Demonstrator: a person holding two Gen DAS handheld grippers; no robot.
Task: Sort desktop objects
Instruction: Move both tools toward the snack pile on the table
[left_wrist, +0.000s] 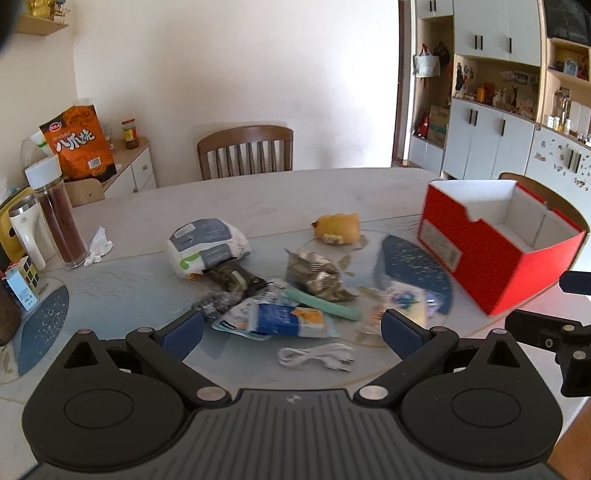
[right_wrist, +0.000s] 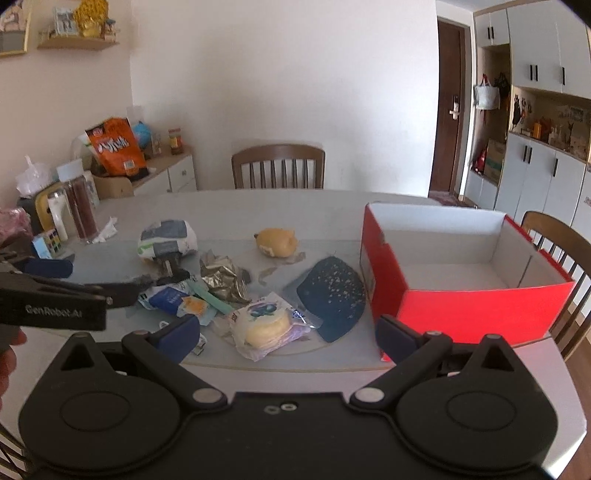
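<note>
A pile of snack packets lies mid-table: a white and grey bag (left_wrist: 207, 243) (right_wrist: 168, 240), a silver foil packet (left_wrist: 317, 275) (right_wrist: 221, 275), a blue and white packet (left_wrist: 284, 319) (right_wrist: 170, 297), a green stick (left_wrist: 325, 304), a yellow bun (left_wrist: 338, 227) (right_wrist: 277, 242), a wrapped round cake (right_wrist: 264, 326) and a white cable (left_wrist: 314, 356). An open red box (left_wrist: 495, 240) (right_wrist: 461, 273) stands at the right. My left gripper (left_wrist: 291, 328) is open above the blue packet and cable. My right gripper (right_wrist: 286, 334) is open over the wrapped cake.
A dark blue mat (right_wrist: 332, 295) lies beside the box. At the left stand a tall bottle (left_wrist: 55, 214), a white flask (left_wrist: 26, 232), a cube puzzle (left_wrist: 24, 275) and crumpled tissue (left_wrist: 98, 245). Wooden chairs (left_wrist: 245, 151) (right_wrist: 557, 251) stand at the far and right edges.
</note>
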